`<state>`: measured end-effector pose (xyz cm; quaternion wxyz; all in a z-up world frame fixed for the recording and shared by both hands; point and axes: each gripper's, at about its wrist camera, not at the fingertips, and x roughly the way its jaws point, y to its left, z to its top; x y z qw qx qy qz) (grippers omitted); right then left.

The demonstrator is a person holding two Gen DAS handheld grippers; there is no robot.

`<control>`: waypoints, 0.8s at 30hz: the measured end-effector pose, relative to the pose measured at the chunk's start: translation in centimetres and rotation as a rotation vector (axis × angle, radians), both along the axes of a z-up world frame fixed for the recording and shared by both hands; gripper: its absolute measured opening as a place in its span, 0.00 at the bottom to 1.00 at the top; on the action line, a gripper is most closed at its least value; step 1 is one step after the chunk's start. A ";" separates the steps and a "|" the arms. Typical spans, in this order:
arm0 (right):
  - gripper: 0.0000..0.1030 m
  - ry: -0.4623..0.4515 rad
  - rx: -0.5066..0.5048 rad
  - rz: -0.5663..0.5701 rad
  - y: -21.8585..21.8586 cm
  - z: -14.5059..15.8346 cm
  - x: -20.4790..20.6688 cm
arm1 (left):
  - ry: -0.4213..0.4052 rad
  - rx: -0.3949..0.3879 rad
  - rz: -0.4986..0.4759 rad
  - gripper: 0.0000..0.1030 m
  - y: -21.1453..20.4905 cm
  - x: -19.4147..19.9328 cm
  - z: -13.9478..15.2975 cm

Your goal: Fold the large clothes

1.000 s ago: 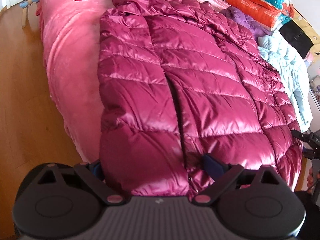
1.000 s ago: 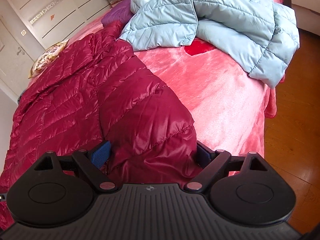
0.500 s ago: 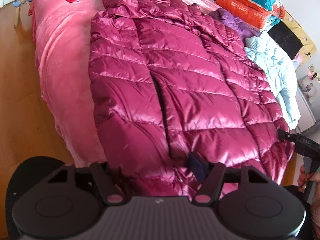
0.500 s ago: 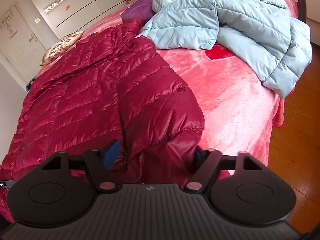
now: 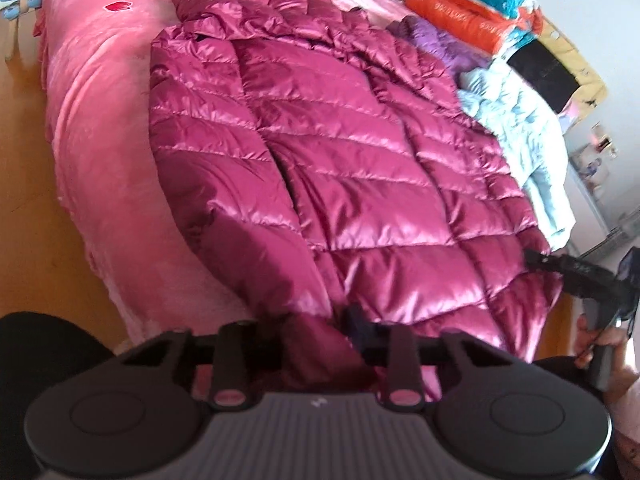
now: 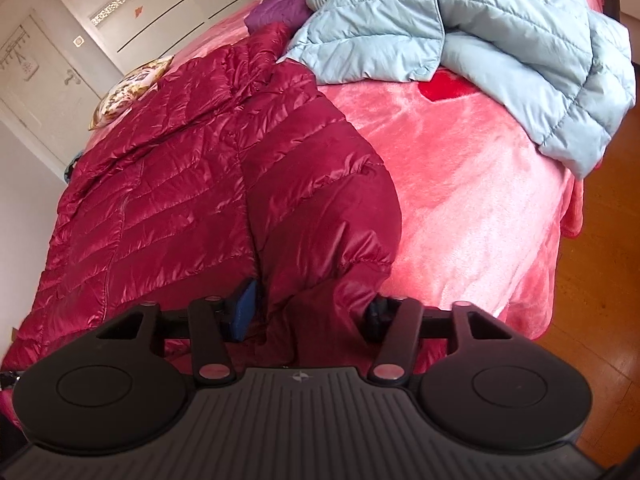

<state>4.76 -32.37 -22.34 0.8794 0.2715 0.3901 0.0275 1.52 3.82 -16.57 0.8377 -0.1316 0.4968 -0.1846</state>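
1. The shiny dark pink puffy jacket (image 5: pixel 344 168) is lying flat on the pink fuzzy bed (image 6: pixel 460 184).
2. The left gripper (image 5: pixel 316 332) and right gripper (image 6: pixel 308 312) jaws, wider a second ago, are now pinching its bottom hem.
3. Folding is probably starting.

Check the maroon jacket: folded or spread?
Spread: maroon jacket lies flat on the bed, front seam visible, hem between both grippers' fingers.
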 end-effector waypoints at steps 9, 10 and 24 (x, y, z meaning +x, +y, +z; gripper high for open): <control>0.19 -0.053 0.046 -0.019 -0.3 1.0 -0.6 | 0.010 -0.216 0.024 0.14 1.4 1.1 0.9; 0.17 -0.060 0.071 -0.031 -0.6 1.0 -0.7 | 0.016 -0.256 0.033 0.14 1.7 1.4 1.0; 0.16 -0.190 0.640 -0.147 -3.7 1.0 -1.0 | 0.020 -0.636 0.117 0.14 3.0 7.1 2.7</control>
